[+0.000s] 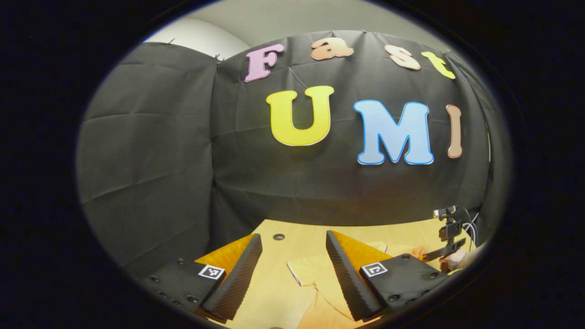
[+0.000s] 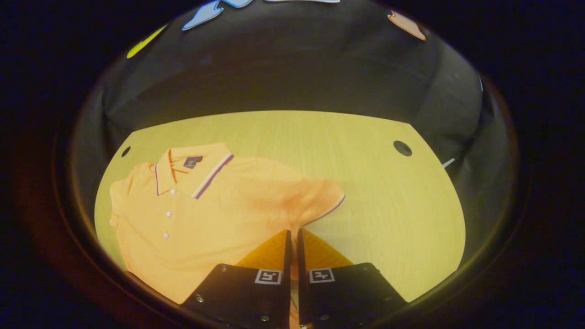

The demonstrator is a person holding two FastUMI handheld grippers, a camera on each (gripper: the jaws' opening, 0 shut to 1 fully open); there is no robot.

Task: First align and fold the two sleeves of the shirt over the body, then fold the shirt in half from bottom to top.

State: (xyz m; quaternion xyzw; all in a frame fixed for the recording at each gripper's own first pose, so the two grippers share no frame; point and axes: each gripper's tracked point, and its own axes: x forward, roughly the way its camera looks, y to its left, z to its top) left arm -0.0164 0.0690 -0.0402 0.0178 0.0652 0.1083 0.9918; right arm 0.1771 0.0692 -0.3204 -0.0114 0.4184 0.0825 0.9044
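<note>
Orange shirt [image 2: 219, 210]: soft, light knit. Right gripper [image 2: 293, 237] pinched on cloth near the 3 o'clock sleeve [image 2: 320, 196]. Left gripper [image 1: 292, 256] wide open, empty; take sleeve hems.

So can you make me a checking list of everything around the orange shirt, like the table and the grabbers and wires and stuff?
Surface: wooden table, light grain, two round holes in it.
Job's things: orange polo shirt lies face up, collar toward the wall; one sleeve is spread out, not yet folded over the body.
Clutter: nothing seen.
Grippers: left gripper open above the shirt's edge, gripping nothing; right gripper nearly closed at the shirt, whether it pinches fabric cannot be told.
Cables: dark wires behind a small camera mount at the table's side.
Surroundings: black cloth wall around the table.
</note>
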